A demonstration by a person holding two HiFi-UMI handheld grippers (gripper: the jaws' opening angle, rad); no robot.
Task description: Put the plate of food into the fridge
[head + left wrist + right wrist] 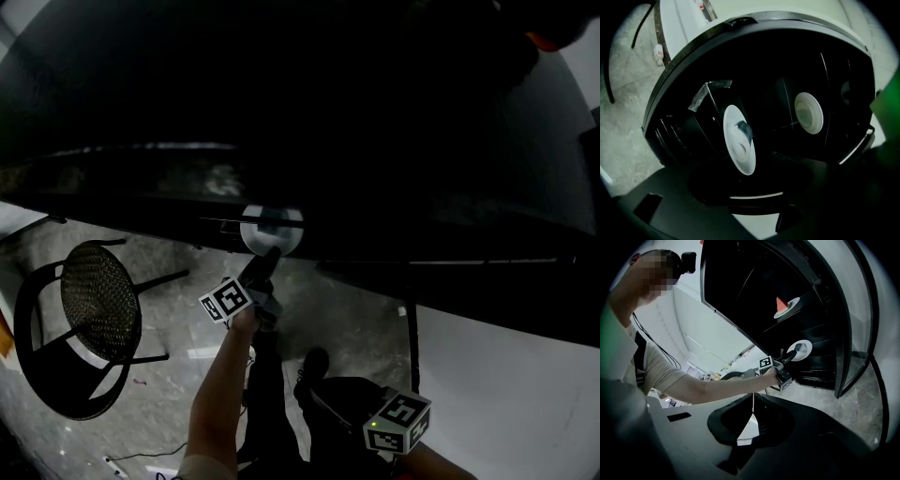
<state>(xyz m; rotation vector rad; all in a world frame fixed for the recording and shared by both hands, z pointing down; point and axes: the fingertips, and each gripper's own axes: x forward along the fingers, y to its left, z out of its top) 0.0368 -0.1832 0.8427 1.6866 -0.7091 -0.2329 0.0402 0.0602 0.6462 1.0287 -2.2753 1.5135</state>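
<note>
On your left gripper the jaws are spread, tips right at the white plate. In the gloom, whether a tip touches it can't be told. The plate sits on a lower shelf inside the open fridge, and the dark lump on it is too dim to name. A second plate with a red wedge rests on the shelf above. Your right gripper, jaws pressed together on nothing, hangs well back from the fridge.
</note>
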